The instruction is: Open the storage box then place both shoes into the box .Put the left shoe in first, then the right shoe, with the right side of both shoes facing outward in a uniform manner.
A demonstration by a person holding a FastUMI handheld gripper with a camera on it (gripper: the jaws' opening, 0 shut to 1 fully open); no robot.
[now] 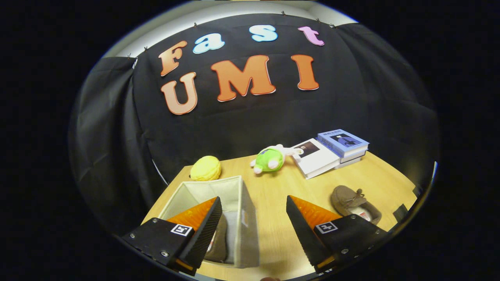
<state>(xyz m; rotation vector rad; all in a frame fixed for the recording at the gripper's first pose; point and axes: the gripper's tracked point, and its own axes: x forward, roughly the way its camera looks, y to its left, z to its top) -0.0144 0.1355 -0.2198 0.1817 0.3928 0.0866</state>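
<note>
Black cloth wall (254, 117) — wooden table (273, 195)

Light wood worktop (273, 203), pale grain, set against black cloth wall. Open beige fabric storage box (244, 218) standing on near left part, one brown shoe (219, 244) inside it, partly hidden by left finger. Second brown shoe (353, 203) lying on bare wood to the right, well apart from box, opening up. Yellow round soft toy (205, 168) just behind box at far edge. Green and white plush (270, 159) near far middle. Stack of books (332, 150) at far right, touching plush's end. Gripper (254, 222) fingers spread wide, holding nothing.
</note>
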